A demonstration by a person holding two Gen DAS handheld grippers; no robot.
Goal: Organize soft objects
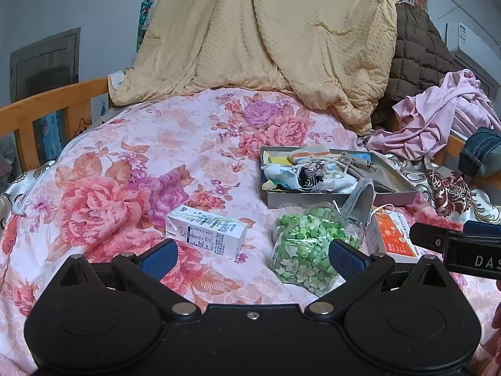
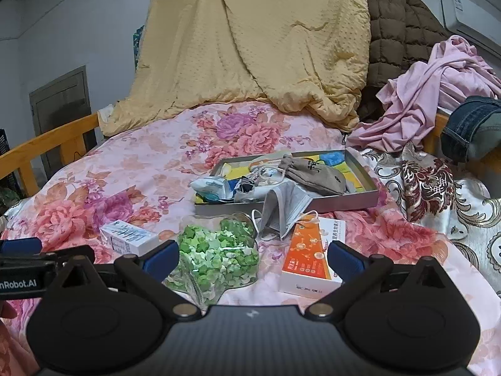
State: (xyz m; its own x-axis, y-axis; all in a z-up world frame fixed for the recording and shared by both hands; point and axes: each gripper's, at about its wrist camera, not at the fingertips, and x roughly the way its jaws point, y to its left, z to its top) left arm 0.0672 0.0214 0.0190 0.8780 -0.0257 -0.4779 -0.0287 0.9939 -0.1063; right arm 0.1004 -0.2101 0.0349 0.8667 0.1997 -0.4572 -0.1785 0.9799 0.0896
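Observation:
A shallow grey tray point(image 1: 341, 199) point(image 2: 372, 185) lies on the floral bedspread and holds socks, a packaged mask and a brown drawstring pouch point(image 2: 316, 177) point(image 1: 372, 174). A grey face mask point(image 2: 286, 208) point(image 1: 360, 202) leans against the tray's front wall, half outside it. In front of the tray stand a clear jar of green paper stars point(image 1: 308, 244) point(image 2: 219, 252), a white milk carton point(image 1: 206, 230) point(image 2: 130, 238) and an orange-white box point(image 2: 316, 258) point(image 1: 394, 238). My left gripper point(image 1: 252, 255) is open above the bedspread between carton and jar. My right gripper point(image 2: 253, 255) is open over jar and box.
A yellow quilt point(image 1: 266, 37) is heaped at the back of the bed, with a brown padded coat point(image 2: 400, 37), pink clothes point(image 2: 438, 87) and jeans point(image 2: 472, 125) at the right. A wooden bed rail point(image 1: 40, 109) runs along the left edge.

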